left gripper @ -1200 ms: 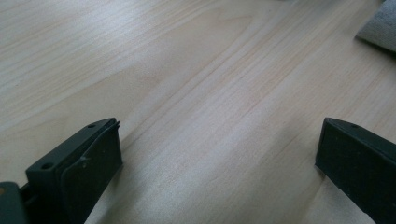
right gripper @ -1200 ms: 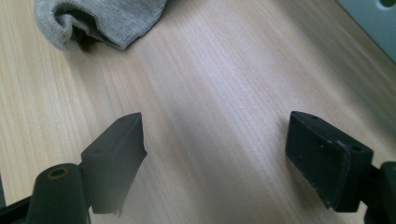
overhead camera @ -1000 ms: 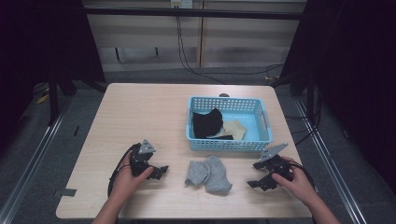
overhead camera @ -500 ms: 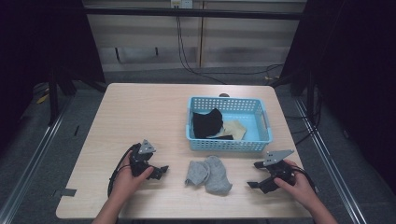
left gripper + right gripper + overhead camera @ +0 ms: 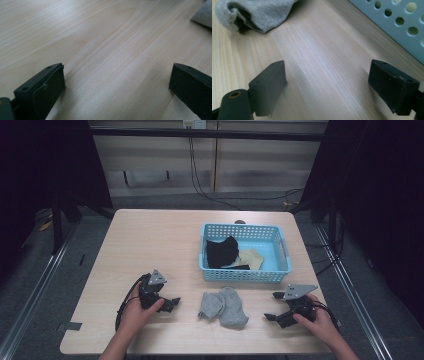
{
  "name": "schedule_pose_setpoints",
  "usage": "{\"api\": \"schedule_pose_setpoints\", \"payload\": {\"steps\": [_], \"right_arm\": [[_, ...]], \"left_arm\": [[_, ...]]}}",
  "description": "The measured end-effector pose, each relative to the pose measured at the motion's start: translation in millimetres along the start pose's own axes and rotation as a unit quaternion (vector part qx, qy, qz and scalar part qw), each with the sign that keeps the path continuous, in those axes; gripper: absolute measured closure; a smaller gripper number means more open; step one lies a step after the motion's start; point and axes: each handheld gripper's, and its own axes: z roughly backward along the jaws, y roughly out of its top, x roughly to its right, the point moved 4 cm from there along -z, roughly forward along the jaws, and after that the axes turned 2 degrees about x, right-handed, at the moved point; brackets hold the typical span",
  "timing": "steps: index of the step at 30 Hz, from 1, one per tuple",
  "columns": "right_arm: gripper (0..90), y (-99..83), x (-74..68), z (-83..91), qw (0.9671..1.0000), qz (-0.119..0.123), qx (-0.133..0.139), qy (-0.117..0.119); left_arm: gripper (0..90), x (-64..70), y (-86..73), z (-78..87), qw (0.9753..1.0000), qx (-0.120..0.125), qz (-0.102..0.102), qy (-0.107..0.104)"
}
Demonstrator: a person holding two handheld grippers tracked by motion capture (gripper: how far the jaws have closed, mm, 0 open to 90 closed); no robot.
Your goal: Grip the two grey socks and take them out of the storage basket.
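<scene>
Two grey socks [image 5: 223, 305] lie crumpled on the wooden table [image 5: 150, 245] near its front edge, just in front of a light blue basket [image 5: 280, 270]. The basket holds a black garment [image 5: 222, 251] and a beige one [image 5: 251, 258]. My left gripper [image 5: 172, 303] rests on the table to the left of the socks, open, with bare wood between its jaws; a grey sock edge [image 5: 203, 13] lies farther off. My right gripper [image 5: 272, 312] sits to the right of the socks, open and empty. One grey sock [image 5: 252, 13] lies ahead of it, with the basket wall [image 5: 402, 22] alongside.
A person's hands hold both grippers from the table's front edge. Black cables [image 5: 210, 180] run along the floor behind the table. Dark frame posts stand at both sides. Bare tabletop stretches across the left and back.
My right gripper has drawn slightly back toward the front edge, away from the socks. The left gripper and the socks have stayed where they were.
</scene>
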Motion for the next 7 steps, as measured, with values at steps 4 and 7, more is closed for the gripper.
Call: {"api": "schedule_pose_setpoints", "payload": {"steps": [4,7], "right_arm": [[14.0,0.0,0.0,0.0,1.0000,0.000,0.000,0.000],[14.0,0.0,0.1,0.0,1.0000,0.000,0.000,0.000]], "left_arm": [[0.0,0.0,0.0,0.0,1.0000,0.000,0.000,0.000],[0.0,0.0,0.0,0.0,1.0000,0.000,0.000,0.000]]}}
